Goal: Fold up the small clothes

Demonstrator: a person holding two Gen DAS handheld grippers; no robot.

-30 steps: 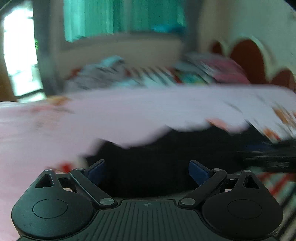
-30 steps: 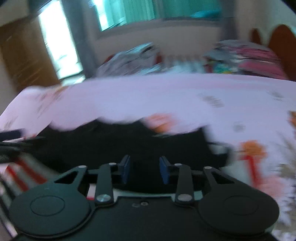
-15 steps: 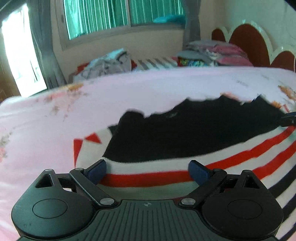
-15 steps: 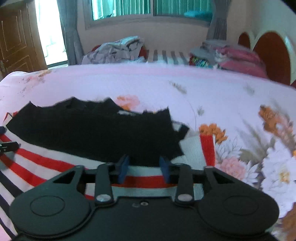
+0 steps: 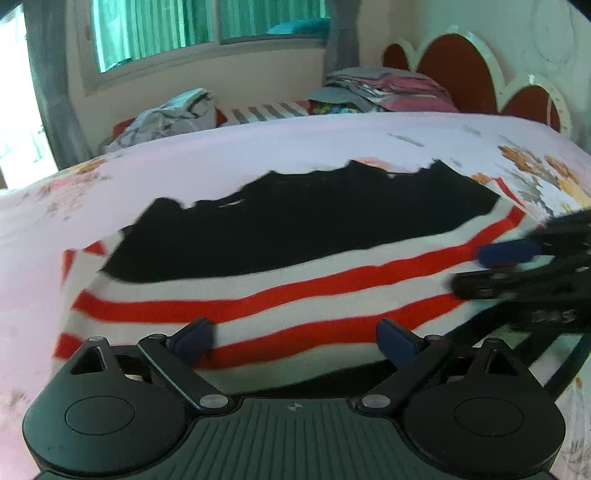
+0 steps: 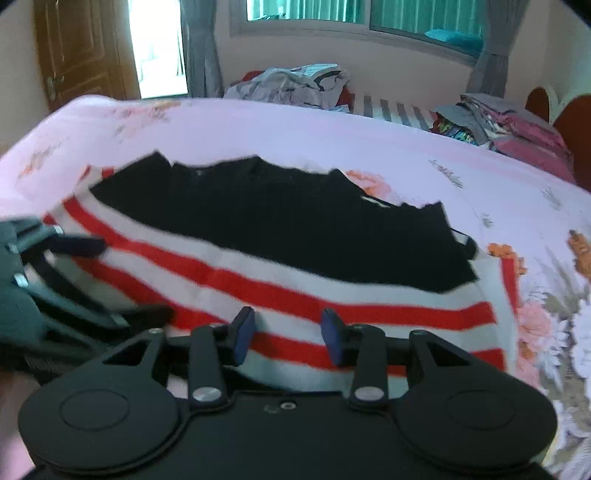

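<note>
Sweater (image 5: 258,295), black across the upper part and striped red and white below, lies spread flat on the bed (image 5: 258,147), its striped hem nearest both cameras and its black neck end farther off.

Nearest in the left wrist view, the left gripper (image 5: 295,341) stands with its jaws wide apart over the striped hem; nothing is between the pads and they press on no cloth. In the right wrist view, the right gripper (image 6: 288,334) is over the same striped edge toward the garment's other side. Its jaws are partly apart and closing; striped cloth shows behind the gap, but whether the pads have taken up any of it cannot be told. Both tools point steeply down at the bed, side by side, each visible at the edge of the other's view.

Judgement on the step: the garment appears laid out and not yet folded, and both grippers are taking station at the hem. The next move would call for each to pinch the near edge at matching points, well apart, and carry it toward the black part together so that the fold stays square.

Farther off, the floral pink bedsheet is bare around the sweater. At the far edge lie a loose heap of grey clothes (image 6: 291,85) and a stack of folded clothes (image 6: 498,122) near the headboard (image 5: 454,74), with the window (image 5: 207,26) beyond.
</note>
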